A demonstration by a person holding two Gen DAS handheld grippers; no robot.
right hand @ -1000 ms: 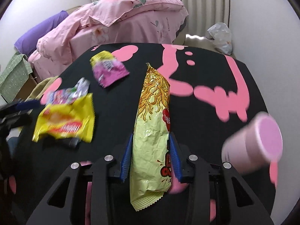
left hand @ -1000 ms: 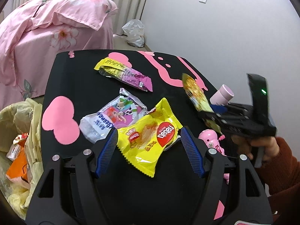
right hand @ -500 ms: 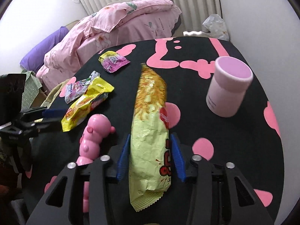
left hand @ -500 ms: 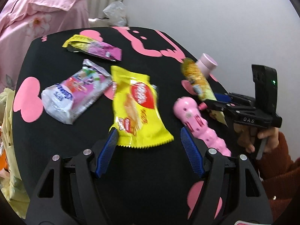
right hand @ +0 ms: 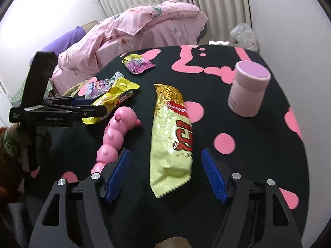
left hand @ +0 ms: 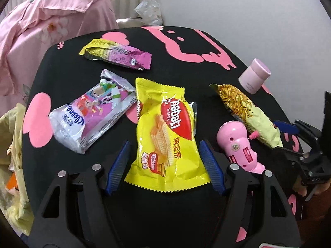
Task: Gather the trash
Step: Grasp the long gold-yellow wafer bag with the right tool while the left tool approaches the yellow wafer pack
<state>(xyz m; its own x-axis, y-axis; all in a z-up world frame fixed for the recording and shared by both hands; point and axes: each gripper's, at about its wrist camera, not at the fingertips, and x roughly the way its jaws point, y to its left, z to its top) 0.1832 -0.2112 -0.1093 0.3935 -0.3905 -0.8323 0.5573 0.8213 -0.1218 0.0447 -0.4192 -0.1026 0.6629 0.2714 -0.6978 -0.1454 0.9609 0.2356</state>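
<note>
Left wrist view. Your left tongs (left hand: 164, 166) are standing wide over the black bench (left hand: 186, 47) with its pink shapes. The yellow Nabati wafer packet (left hand: 165, 132) is lying flat between the blue pads, its lower corners close to each pad; whether they are touching it you cannot tell. Left of it, the silver-and-purple snack wrapper (left hand: 91, 111) is lying with one corner tucked by the wafer packet. Farther back, the yellow-and-purple wrapper (left hand: 115, 53) is lying on its own. Right of the wafer packet, a pink toy (left hand: 238, 140) is lying beside the long noodle-snack packet (left hand: 246, 111). A pink jar (left hand: 254, 78) is standing upright near the bench's right edge. A yellowish trash bag (left hand: 12, 140) is hanging off the bench's left side. A pink quilt (left hand: 47, 18) is piled behind.

Right wrist view. Your right tongs (right hand: 165, 174) are opening, jaws already wide. The noodle-snack packet (right hand: 172, 136) is lying lengthwise on the bench (right hand: 258, 165) between the pads, clear of both. The pink toy (right hand: 115, 136) is lying just left of it, the pink jar (right hand: 248, 91) well to the right. Your left tongs (right hand: 91, 107) are reaching over the wafer packet (right hand: 115, 101).
</note>
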